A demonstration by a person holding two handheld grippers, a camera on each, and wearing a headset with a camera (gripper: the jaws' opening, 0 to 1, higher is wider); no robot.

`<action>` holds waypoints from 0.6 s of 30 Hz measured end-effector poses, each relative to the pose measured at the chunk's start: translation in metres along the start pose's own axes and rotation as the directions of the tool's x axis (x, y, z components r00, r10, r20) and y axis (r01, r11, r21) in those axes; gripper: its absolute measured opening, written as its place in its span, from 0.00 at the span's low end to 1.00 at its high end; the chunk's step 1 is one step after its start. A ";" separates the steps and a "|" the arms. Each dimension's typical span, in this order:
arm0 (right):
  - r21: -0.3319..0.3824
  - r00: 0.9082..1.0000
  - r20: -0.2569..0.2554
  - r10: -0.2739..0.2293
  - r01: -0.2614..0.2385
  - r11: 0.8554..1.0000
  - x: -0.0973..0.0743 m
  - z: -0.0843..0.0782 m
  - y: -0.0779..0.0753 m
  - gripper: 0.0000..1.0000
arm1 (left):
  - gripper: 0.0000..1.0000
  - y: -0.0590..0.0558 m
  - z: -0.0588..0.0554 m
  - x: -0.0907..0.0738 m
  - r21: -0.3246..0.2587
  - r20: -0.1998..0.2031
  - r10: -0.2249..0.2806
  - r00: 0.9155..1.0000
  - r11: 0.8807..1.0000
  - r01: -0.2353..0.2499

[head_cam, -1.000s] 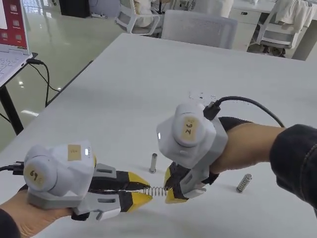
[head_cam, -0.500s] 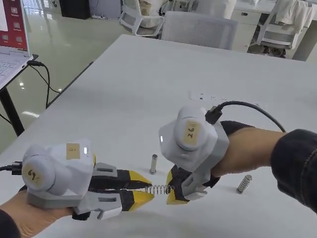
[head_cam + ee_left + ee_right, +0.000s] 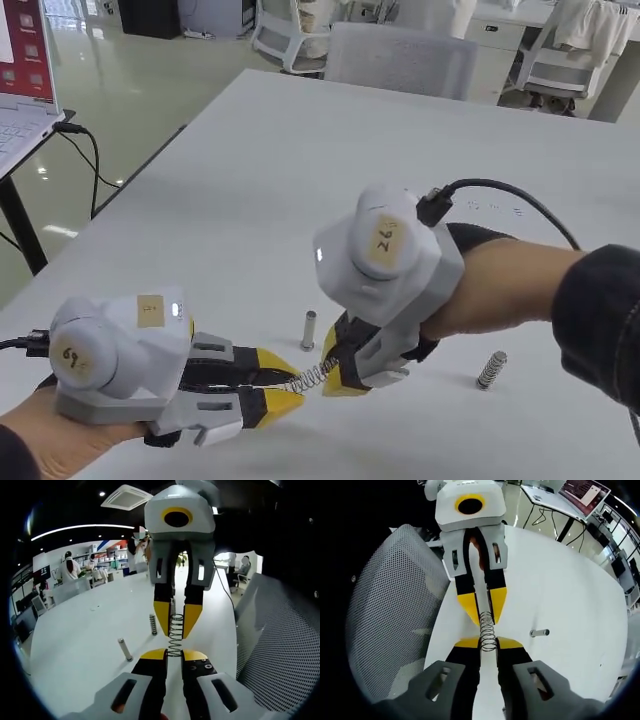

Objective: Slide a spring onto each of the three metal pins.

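Near table edge, mid-air | left gripper (image 3: 288, 383) is clenching a pin (image 3: 480, 597) | right gripper (image 3: 333, 368) is pinching a spring (image 3: 308, 377) meeting its tip | second pin (image 3: 309, 330) standing bare, loose spring (image 3: 491, 369) lying right | seemingly none finished
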State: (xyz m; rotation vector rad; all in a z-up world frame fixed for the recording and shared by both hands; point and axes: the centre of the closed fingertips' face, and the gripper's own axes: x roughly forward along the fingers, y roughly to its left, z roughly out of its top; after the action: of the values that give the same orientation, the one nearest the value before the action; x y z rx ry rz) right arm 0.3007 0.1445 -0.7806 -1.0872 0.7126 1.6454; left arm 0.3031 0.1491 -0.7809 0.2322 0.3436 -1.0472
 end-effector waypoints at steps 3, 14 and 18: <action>-0.004 1.000 0.009 0.001 -0.001 1.000 0.000 0.004 0.001 0.13 | 0.07 -0.001 -0.001 0.000 -0.003 -0.001 -0.002 1.000 1.000 0.002; -0.018 1.000 0.026 -0.001 0.001 1.000 -0.001 0.016 0.002 0.13 | 0.07 -0.002 -0.001 0.003 -0.009 0.000 -0.004 1.000 1.000 0.004; -0.020 1.000 0.023 -0.001 0.001 1.000 -0.001 0.017 0.003 0.13 | 0.07 -0.002 -0.002 0.004 -0.009 0.000 -0.005 1.000 1.000 0.005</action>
State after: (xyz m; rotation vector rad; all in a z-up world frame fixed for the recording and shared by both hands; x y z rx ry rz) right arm 0.2932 0.1573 -0.7726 -1.0802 0.6820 1.6648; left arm 0.3030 0.1453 -0.7841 0.2231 0.3492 -1.0505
